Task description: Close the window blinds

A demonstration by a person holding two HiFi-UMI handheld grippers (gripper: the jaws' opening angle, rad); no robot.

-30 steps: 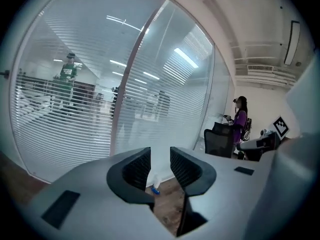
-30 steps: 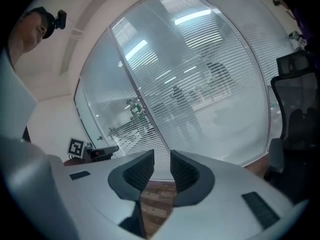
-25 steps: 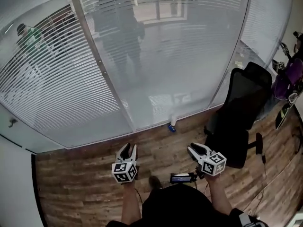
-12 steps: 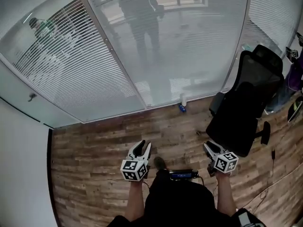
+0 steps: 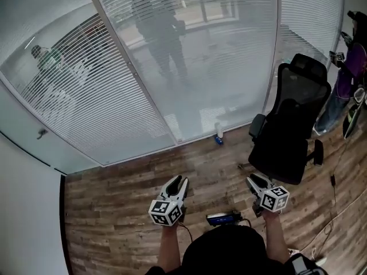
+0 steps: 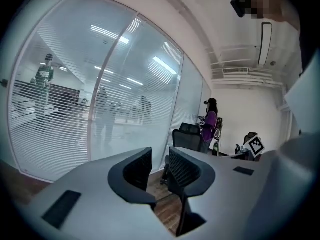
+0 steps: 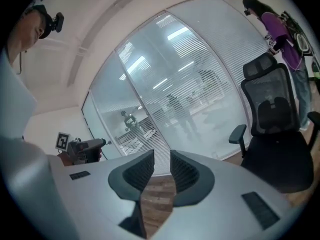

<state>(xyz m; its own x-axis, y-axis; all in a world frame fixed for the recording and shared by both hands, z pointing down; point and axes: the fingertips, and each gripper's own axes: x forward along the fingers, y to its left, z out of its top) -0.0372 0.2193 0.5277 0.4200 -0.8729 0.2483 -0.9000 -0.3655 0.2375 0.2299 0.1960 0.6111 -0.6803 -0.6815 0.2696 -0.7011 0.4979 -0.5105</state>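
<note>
The window blinds (image 5: 109, 96) hang full length down the glass wall left of the office chair (image 5: 289, 130). In the pane farthest from the chair the slats stand open enough that a figure beyond shows through the gaps, so the closing looks unfinished there. The pane next to the chair is hazy, and its slat angle is hard to tell. No cord or wand can be made out.

Both tools are held over the wooden floor (image 5: 109, 222), well apart from the blinds. The left hand-held gripper (image 5: 179, 182), the one farther from the chair, has jaws narrowly apart that have just been closing, with nothing between them. The right hand-held gripper (image 5: 253, 181), just in front of the chair, also shows a narrow, empty gap.

The chair crowds the right end of the glass. A small bottle (image 5: 218, 132) stands at the foot of the glass left of the chair, and a person in purple (image 5: 348, 73) stands beyond the chair.
</note>
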